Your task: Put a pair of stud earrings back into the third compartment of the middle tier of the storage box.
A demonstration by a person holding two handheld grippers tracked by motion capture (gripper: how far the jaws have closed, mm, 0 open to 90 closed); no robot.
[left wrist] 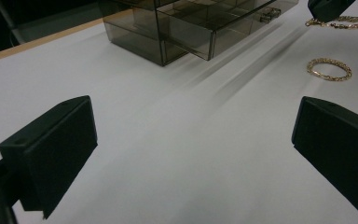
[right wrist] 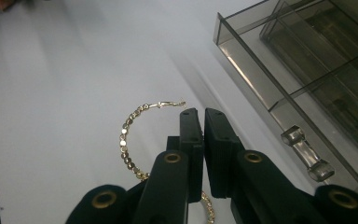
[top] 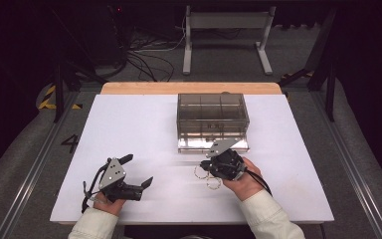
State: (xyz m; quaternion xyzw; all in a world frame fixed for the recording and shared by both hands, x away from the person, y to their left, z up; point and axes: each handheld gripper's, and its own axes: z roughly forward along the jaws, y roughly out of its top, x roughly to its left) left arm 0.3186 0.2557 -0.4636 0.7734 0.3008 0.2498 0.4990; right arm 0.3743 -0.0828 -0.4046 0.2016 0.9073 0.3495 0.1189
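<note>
R gripper [right wrist: 199, 116]: jaws pinched on gold hoop [right wrist: 129, 140], on white tabletop [top: 144, 124] just in front of smoked box's [top: 212, 117] open drawer [right wrist: 279, 88] | 2nd hoop [left wrist: 329, 69] flat nearby | L gripper [left wrist: 191, 140]: jaws wide, nothing held

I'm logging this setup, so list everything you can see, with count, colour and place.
Hoop earrings: two, gold; one in the right gripper's jaws, the other lying on the board nearby.
Drawer box: one, smoky clear plastic, far middle of the board, bottom drawer pulled out.
Board: one, white, on the wooden table.
Left gripper: black, open, near left.
Right gripper: black, shut on an earring, before the drawer.
</note>
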